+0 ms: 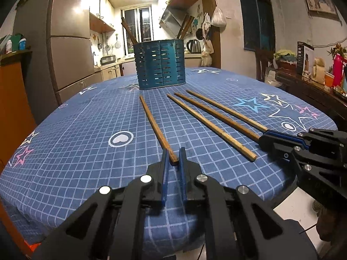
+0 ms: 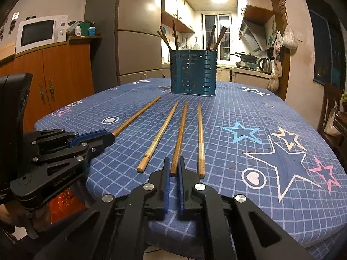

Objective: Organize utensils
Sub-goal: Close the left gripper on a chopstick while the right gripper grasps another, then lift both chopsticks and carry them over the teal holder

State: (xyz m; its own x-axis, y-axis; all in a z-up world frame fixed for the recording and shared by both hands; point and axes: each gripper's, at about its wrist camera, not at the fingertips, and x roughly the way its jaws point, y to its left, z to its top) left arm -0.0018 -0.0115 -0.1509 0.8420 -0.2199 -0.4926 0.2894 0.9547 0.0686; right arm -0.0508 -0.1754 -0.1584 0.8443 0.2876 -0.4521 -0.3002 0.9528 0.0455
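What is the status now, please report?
Left claw shut on leftmost chopstick. Right claw shut on third chopstick. Two chopsticks loose on table. Path to blue holder clear.

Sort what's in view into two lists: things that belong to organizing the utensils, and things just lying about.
Belongs to the job:
- four chopsticks on the table: leftmost, second, third, rightmost
- blue slotted holder with chopsticks already in it
- left gripper, right gripper, each shut on a chopstick end

Just lying about:
- microwave
- kettle
- pink bottle
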